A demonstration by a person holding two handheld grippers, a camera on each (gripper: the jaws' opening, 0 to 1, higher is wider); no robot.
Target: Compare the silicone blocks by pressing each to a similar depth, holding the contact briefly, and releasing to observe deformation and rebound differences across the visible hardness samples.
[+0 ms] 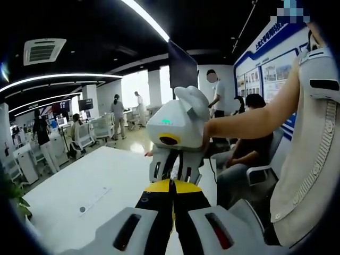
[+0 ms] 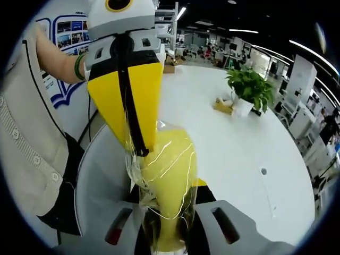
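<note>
In the right gripper view, the right gripper (image 2: 162, 234) rises from the bottom edge, its grey jaws closed on a yellow block (image 2: 169, 180) in clear, crinkled wrap that shines with white glints. The block looks soft and rounded, bulging above the jaws. The left gripper (image 2: 139, 151) comes in from the top, its yellow, wedge-shaped jaws pressed together with only a dark seam between them, the tips nipping the wrap at the block's upper left edge. Behind it a hand and a bare forearm with a green band hold its white body. Further off lies a smooth white table (image 2: 234, 154) with a potted plant (image 2: 248, 87) on it.

In the left gripper view, the left gripper's (image 1: 172, 183) jaws meet along a thin dark line at the yellow tips, right against the underside of the right gripper's (image 1: 175, 172) glossy white body. A white table (image 1: 95, 186) lies beyond, then an office with people.
</note>
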